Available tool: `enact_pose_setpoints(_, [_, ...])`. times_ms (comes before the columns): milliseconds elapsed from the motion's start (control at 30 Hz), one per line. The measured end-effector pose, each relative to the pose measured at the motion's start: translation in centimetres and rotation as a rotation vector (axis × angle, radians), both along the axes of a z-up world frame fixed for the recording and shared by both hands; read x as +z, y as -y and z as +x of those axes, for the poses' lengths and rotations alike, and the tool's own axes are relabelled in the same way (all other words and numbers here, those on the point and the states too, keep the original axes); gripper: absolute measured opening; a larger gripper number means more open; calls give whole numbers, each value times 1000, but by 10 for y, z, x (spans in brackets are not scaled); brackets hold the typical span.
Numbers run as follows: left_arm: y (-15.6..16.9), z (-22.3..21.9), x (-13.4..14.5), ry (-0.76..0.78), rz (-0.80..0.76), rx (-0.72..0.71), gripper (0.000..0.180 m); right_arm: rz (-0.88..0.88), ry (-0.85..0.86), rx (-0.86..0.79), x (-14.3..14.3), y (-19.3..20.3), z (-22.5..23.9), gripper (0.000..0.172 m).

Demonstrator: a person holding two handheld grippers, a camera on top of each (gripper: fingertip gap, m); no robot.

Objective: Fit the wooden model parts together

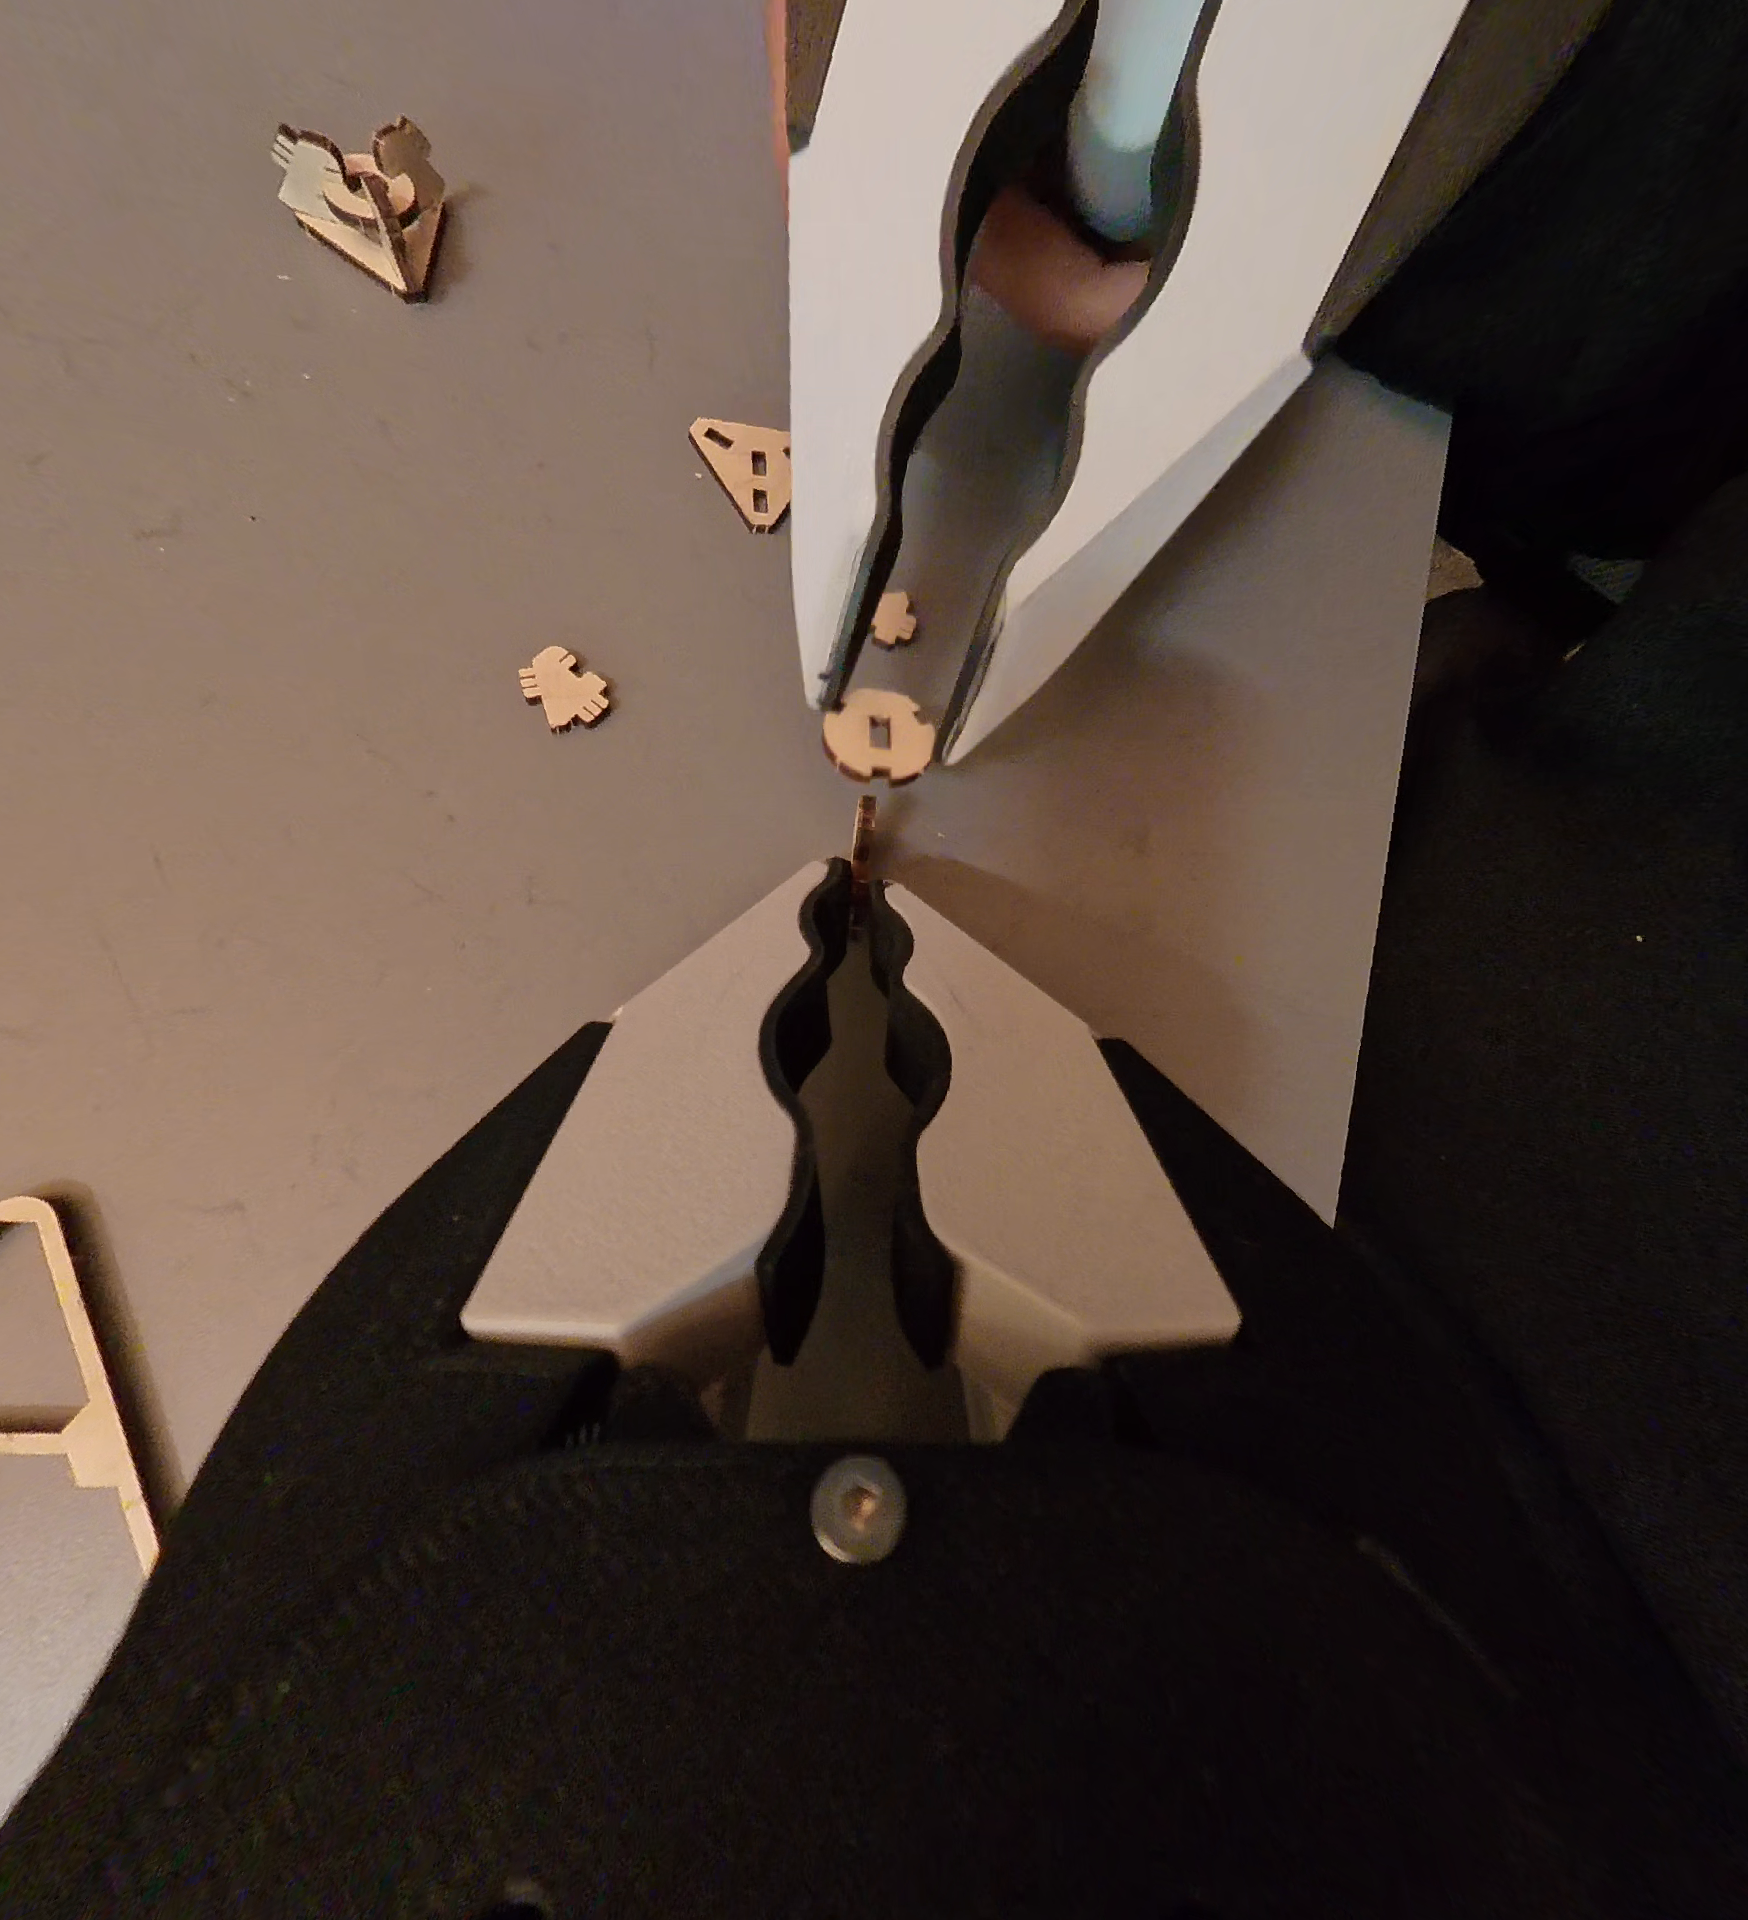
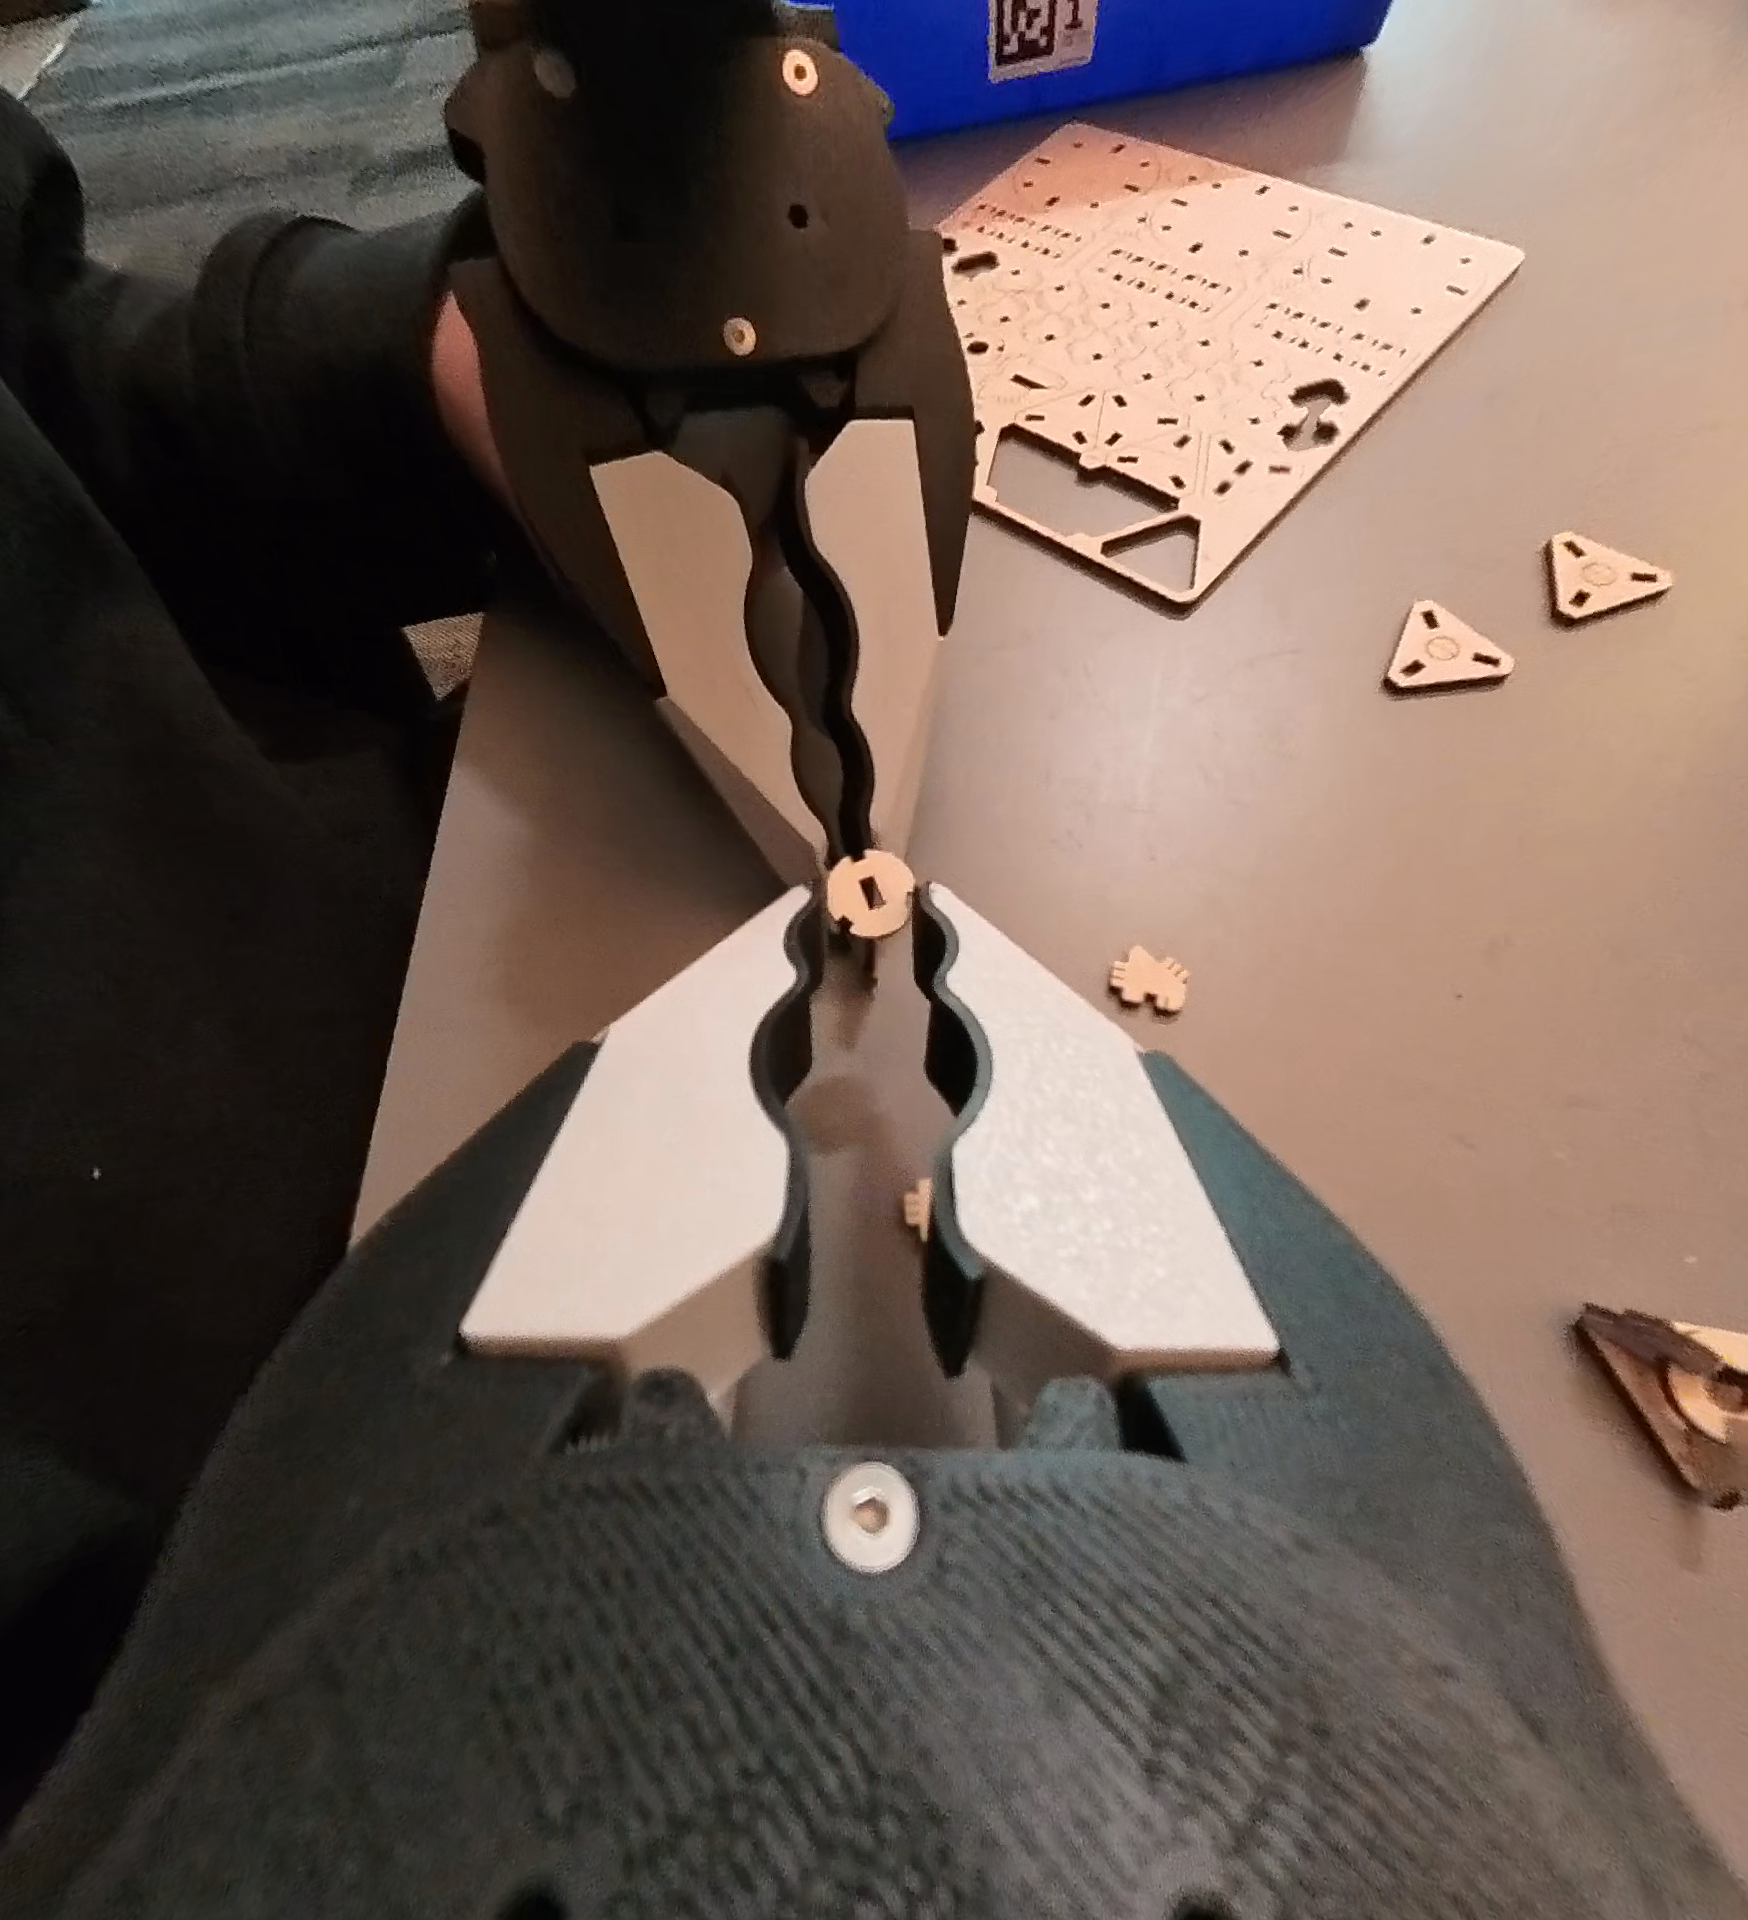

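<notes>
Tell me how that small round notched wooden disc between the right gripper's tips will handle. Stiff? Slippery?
The disc looks like thin laser-cut plywood: probably stiff, very light. Held only by its rim at the right gripper, it may twist out. Its notch tabs look thin, perhaps fragile.

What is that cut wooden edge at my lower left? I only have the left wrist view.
Observer: A corner of a laser-cut wooden sheet, lying flat, with several parts punched out.
Operator: Anything beyond it?
Observer: A blue bin stands just behind the sheet.
Operator: I see one triangle, half covered. Are there more?
Observer: The right wrist view shows two triangular plates, lying apart beside the sheet.
</notes>
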State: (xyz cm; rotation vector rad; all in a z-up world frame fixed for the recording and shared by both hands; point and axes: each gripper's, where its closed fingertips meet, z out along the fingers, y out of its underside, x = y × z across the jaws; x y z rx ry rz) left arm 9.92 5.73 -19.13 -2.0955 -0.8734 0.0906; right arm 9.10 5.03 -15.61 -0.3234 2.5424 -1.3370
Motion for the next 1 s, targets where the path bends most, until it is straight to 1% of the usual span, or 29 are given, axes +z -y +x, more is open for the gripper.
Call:
enact_pose_setpoints(100, [0, 0, 0, -3, -3, -1, 0, 36, 6, -2, -5, 1, 5, 15])
enact_pose_setpoints(233, [0, 0, 0, -9, -8, -2, 0, 80, -26, -14, -14, 1, 3, 15])
enact_pose_setpoints(1000, [-2, 1, -1, -40, -36, -14, 0, 148, -114, 6, -19, -2, 5, 15])
